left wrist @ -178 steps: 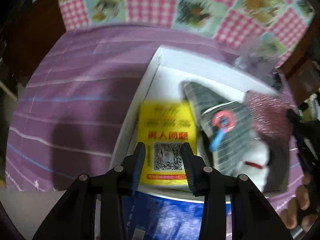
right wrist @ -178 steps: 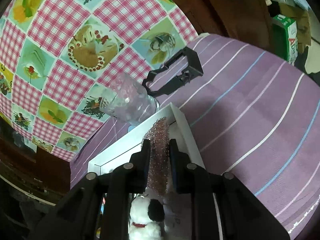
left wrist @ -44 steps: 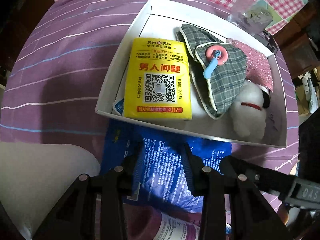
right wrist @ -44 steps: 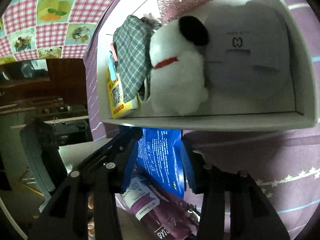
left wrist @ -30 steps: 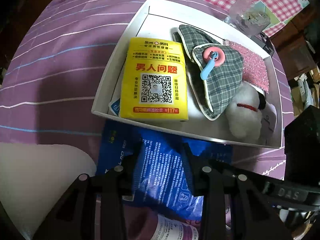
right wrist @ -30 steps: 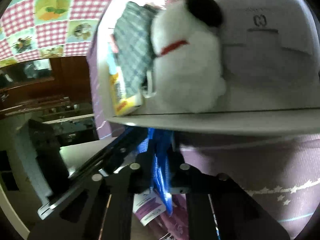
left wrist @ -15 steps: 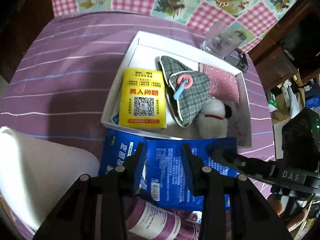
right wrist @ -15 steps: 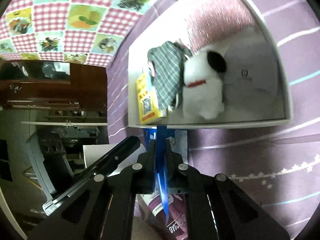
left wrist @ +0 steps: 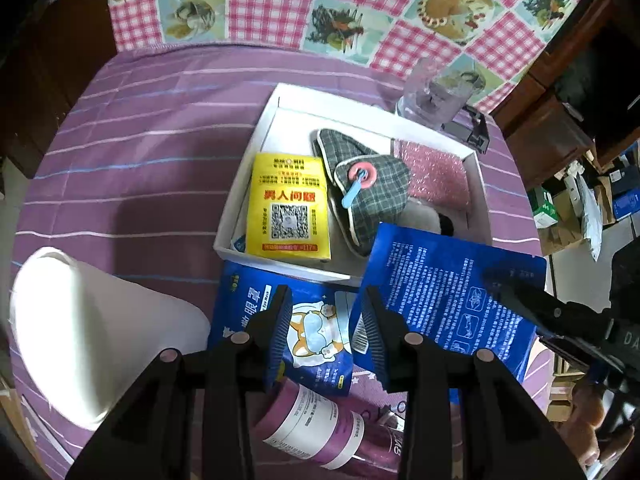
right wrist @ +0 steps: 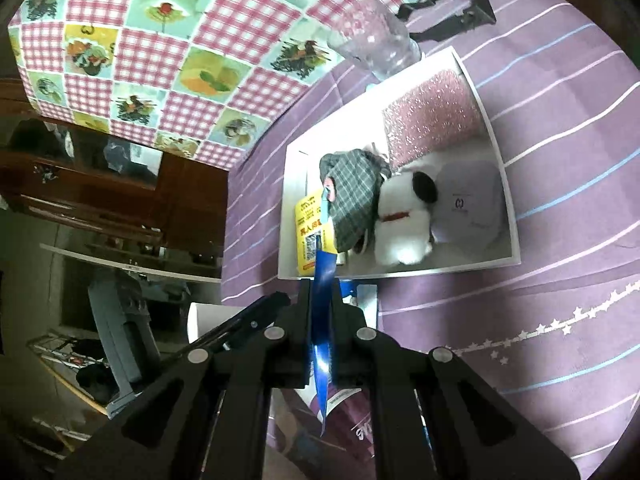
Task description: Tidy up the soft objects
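Note:
A white tray (left wrist: 248, 184) on the purple striped cloth holds a yellow packet (left wrist: 288, 208), a plaid pouch (left wrist: 368, 196), a pink glitter pad (left wrist: 436, 176) and a white plush dog (left wrist: 420, 216). My right gripper (right wrist: 320, 300) is shut on a blue packet (left wrist: 448, 296), held in the air before the tray's near wall and seen edge-on (right wrist: 322, 280) in the right wrist view. My left gripper (left wrist: 324, 312) hovers open over a second blue packet (left wrist: 248, 300) with a dog picture, flat on the cloth. The same plush dog (right wrist: 400, 220) lies by a white pad (right wrist: 468, 200).
A white rounded object (left wrist: 80, 332) sits at the near left. A purple labelled pack (left wrist: 312, 420) lies under my left gripper. Behind the tray stand a clear glass (left wrist: 436, 96) and a black clip (left wrist: 476, 132). A checked cloth (left wrist: 360, 8) hangs at the back.
My right gripper closed on the top blue packet and lifted it, uncovering the dog-picture packet beneath. Both grippers rose, so the tray looks smaller and farther away.

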`<state>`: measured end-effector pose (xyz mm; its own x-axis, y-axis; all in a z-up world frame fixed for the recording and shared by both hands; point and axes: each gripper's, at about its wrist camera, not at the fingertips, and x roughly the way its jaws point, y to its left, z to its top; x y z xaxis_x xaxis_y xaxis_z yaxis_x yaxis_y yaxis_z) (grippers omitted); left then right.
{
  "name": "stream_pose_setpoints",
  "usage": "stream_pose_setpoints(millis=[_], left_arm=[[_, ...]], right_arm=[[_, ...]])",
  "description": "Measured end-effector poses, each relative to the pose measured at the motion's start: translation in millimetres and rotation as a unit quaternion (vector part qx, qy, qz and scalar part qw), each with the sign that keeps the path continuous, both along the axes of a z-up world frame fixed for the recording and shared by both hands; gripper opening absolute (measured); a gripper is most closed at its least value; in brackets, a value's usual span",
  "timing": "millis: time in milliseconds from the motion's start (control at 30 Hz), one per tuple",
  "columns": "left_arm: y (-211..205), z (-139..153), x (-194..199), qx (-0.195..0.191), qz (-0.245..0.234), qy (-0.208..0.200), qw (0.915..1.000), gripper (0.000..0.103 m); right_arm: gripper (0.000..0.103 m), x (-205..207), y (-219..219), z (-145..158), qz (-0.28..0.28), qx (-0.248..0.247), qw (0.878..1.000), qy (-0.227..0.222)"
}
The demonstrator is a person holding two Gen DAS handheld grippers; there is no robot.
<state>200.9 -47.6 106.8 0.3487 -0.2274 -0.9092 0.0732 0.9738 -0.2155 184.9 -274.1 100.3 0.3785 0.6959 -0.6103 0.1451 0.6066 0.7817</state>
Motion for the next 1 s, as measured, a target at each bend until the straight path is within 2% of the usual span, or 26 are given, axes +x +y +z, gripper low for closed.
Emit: stream_pose_setpoints(millis=[333,433,733,900,1000], left_arm=[[10.5,29.1,-25.5,-0.012,-0.009,-0.035,0.9993,0.036],[18.6,34.9,-42.2,-0.019,-0.008,-0.044,0.9988,0.041],[52.2,39.1,-87.5,-0.005,0.044,-0.055,0.9975,0.041],[65.7,41.2,-110.0,-0.005,0.066,-0.052,0.9965,0.041],[77.7,38.5,-120.8,-0.006,0.094,-0.041,0.9947,0.041]], right_arm=[[0.007,-11.6,-15.3,19.5,-0.016,0.004,1.000,-0.027],[0.007,-14.9,-15.4,23.8,-0.014,0.013,0.999,-0.034],[0.007,-21.5,5.8,40.2,0.022,0.025,0.998,-0.053],[0.007,-29.8,25.4,54.9,0.049,0.013,0.996,-0.071],[0.007,-34.1,40.7,61.5,0.069,0.003,0.995,-0.077]])
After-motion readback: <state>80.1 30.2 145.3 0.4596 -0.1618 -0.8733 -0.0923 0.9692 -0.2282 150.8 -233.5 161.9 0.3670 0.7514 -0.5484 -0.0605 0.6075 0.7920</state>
